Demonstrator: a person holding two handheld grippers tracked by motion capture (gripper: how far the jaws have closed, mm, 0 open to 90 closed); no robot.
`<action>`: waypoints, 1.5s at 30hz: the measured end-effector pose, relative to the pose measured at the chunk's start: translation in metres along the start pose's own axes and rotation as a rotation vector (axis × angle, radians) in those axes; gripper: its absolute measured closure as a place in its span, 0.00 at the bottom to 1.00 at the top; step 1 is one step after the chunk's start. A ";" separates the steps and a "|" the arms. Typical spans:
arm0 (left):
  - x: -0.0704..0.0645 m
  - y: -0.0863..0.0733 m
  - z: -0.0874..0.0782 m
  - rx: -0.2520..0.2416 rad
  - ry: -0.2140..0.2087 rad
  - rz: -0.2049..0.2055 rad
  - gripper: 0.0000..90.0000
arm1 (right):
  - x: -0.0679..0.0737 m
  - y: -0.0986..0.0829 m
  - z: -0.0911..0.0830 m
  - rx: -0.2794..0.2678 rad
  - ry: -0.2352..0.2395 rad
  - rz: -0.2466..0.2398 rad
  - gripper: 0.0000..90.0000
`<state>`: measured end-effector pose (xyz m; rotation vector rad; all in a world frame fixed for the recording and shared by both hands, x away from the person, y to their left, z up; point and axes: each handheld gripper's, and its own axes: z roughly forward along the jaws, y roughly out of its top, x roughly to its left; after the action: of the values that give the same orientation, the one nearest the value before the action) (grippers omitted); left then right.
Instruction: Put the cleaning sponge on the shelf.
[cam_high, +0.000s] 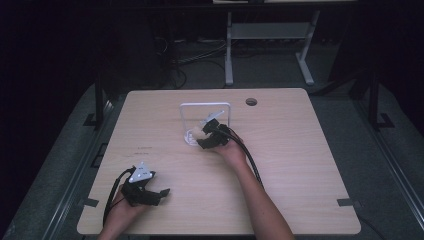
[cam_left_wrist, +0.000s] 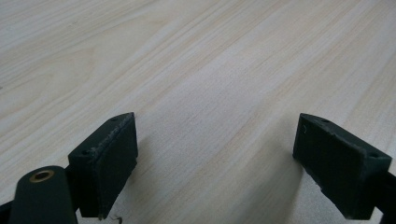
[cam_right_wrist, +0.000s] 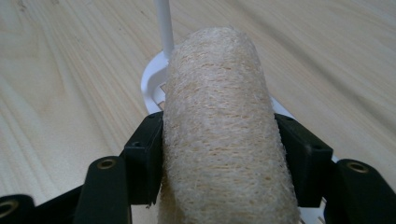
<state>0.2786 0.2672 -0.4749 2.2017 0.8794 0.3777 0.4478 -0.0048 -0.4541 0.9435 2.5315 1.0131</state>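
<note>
Right gripper view: right tool (cam_right_wrist: 219, 154) is clamping loofah (cam_right_wrist: 224, 135) across its middle, holding it just over white rack (cam_right_wrist: 152, 84) ahead, likely for placing. Left tool (cam_left_wrist: 215, 158) is idling wide on worktop (cam_left_wrist: 196, 60).

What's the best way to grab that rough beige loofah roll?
Across its middle, one jaw on each long side, much as the right gripper is shut on it. The loofah is a long rounded roll, so its parallel flanks give the flat pads purchase, and its fibrous surface should resist slipping.
</note>
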 end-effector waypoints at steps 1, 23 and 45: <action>0.000 0.000 0.000 0.000 -0.001 0.000 0.15 | 0.000 0.000 0.001 0.002 -0.001 0.001 0.43; 0.000 0.000 0.000 0.000 0.000 0.000 0.15 | -0.001 -0.002 0.008 0.026 0.004 0.010 0.41; 0.000 0.000 0.000 -0.001 -0.001 0.001 0.15 | 0.009 0.011 -0.030 -0.046 -0.008 -0.008 0.37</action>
<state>0.2787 0.2673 -0.4750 2.2018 0.8775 0.3776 0.4326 -0.0087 -0.4252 0.9226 2.4927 1.0580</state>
